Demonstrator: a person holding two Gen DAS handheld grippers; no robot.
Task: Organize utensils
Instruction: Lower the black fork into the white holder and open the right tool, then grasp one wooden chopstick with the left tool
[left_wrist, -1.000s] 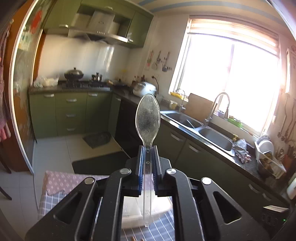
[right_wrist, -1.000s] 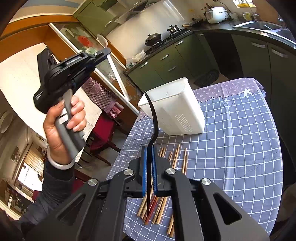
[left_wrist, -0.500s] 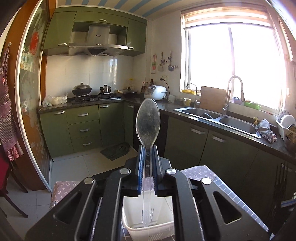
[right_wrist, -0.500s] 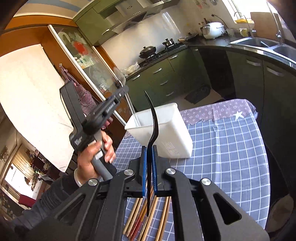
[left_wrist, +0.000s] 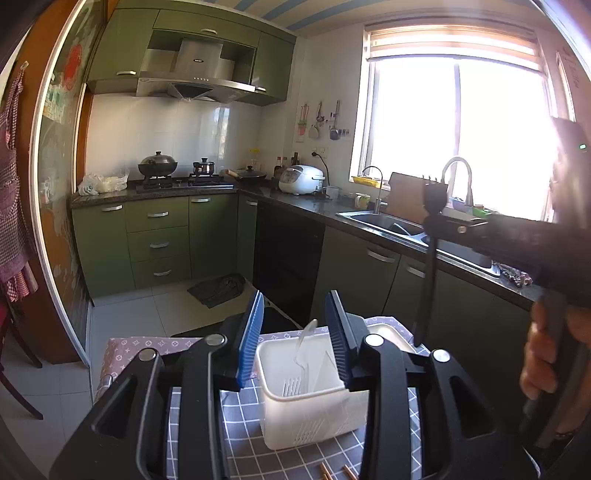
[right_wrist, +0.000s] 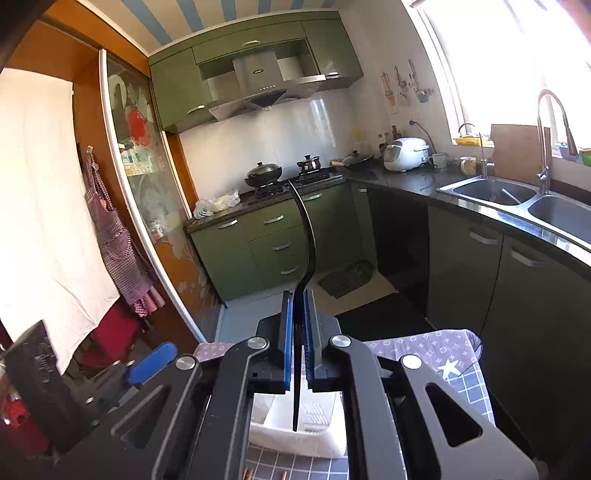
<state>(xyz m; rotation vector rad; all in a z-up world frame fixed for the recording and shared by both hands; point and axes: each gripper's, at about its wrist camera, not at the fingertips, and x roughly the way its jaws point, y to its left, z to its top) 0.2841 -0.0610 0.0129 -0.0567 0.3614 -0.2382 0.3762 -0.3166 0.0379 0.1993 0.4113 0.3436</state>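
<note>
While the right gripper (right_wrist: 298, 339) clenched a black plastic utensil (right_wrist: 308, 243), the left gripper (left_wrist: 294, 332), jaws just opening, hung released above the clear plastic spoon (left_wrist: 304, 343) standing in the white slotted plastic caddy (left_wrist: 314, 406).

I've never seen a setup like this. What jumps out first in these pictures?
The open left gripper, its jaws just parted, with a clear spoon standing in the white bin below. The right gripper clamps a black utensil upright above that bin, against green kitchen cabinets.
</note>
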